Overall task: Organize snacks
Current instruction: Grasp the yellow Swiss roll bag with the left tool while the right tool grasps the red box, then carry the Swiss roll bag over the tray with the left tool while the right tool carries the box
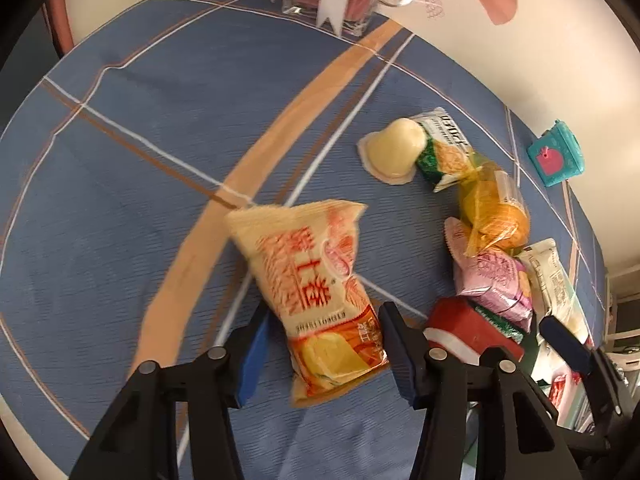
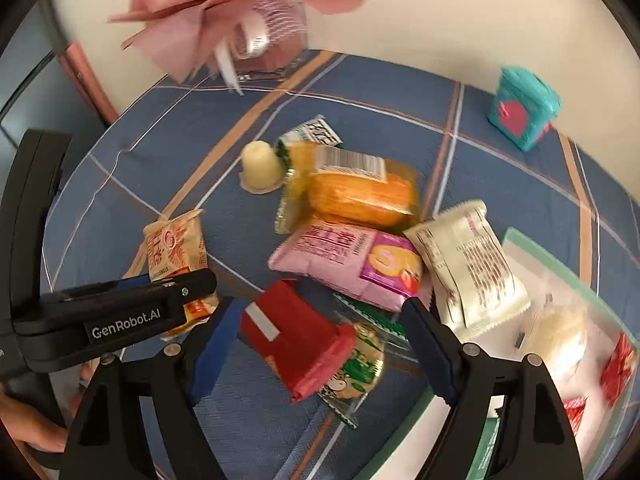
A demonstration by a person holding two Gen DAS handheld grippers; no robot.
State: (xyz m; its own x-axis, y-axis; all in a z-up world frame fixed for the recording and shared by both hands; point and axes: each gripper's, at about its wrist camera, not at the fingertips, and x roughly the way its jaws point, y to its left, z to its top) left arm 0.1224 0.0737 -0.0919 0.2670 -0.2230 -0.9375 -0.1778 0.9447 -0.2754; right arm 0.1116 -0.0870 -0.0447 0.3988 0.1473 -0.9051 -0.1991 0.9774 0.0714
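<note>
Now the left claw (image 1: 320, 354) stands spread around the orange snack bag (image 1: 316, 300) on the blue surface (image 1: 120, 200); the right claw (image 2: 316, 354), also spread, straddles a red packet (image 2: 296, 336) near the snack pile.

**Snacks spread across the worktop**

We found the snack pile (image 2: 360, 240) mid-worktop (image 2: 500, 160). A jelly cup (image 2: 260, 166) sat at its far left edge, touching a packet behind it. A lone chip bag (image 1: 316, 292) lay apart to the left, between our left tool (image 1: 326, 356) fingers. A tray (image 2: 560, 320) sat right of the pile, a small box (image 2: 524, 108) far right, and a vase (image 2: 264, 40) at the back.
</note>
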